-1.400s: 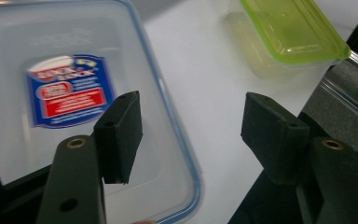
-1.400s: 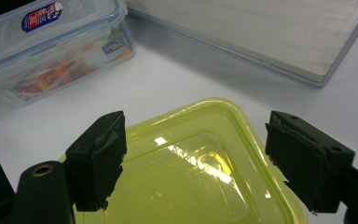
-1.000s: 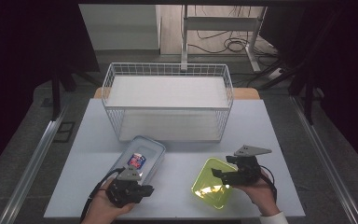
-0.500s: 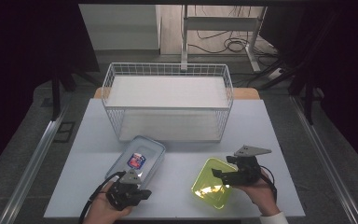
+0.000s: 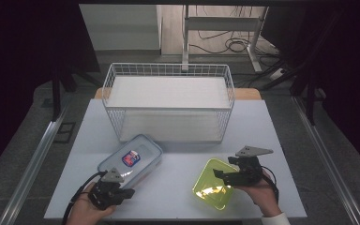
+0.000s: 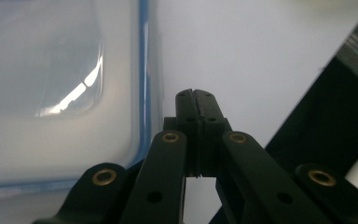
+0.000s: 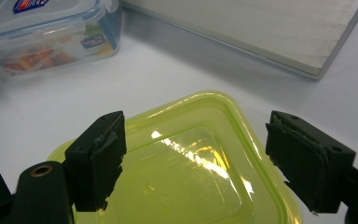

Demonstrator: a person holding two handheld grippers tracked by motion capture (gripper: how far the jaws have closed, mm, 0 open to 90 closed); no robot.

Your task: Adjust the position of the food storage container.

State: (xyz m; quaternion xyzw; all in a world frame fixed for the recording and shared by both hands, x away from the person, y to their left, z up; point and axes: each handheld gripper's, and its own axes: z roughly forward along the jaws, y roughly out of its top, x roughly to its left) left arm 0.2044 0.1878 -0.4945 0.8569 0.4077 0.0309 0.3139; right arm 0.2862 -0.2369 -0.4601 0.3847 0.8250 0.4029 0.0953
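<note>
- At the near edge of the white tabletop (image 5: 178, 187), the left gripper (image 5: 115, 191) is held in the person's left hand (image 5: 82, 213), low over the surface, with its cable trailing off toward the near left.
- In the left gripper view, its two black jaws are seen pressed together, tip against tip, with nothing between them; bare tabletop lies beyond the tips.
- Just to the left of those closed jaws in that view, the blue-rimmed edge of the clear lidded container (image 6: 51, 93) is seen, close beside the jaws but not gripped by them.
- On the near right, the right gripper (image 5: 222, 174) is held in the person's right hand (image 5: 258, 192), a grey three-cornered plate riding on top of it.
- Its jaws are spread wide apart in the right gripper view, one on either side of the yellow-green container (image 7: 191, 168), over its near part; no pressure of the pads on it is shown.
- The yellow-green container is set flat on the tabletop, right of centre near the front, its translucent lid catching a bright reflection.
- The clear lidded container is placed left of centre, turned at a slant, with a red-and-blue label on its lid and coloured contents visible through its wall; it is well apart from the yellow-green one.
- Farther back, a white wire basket (image 5: 168, 70) is stood across the middle of the tabletop, a pale flat board (image 5: 168, 91) being seen inside it.
- Beyond the tabletop, a dark floor with cables and a table frame is seen.
</note>
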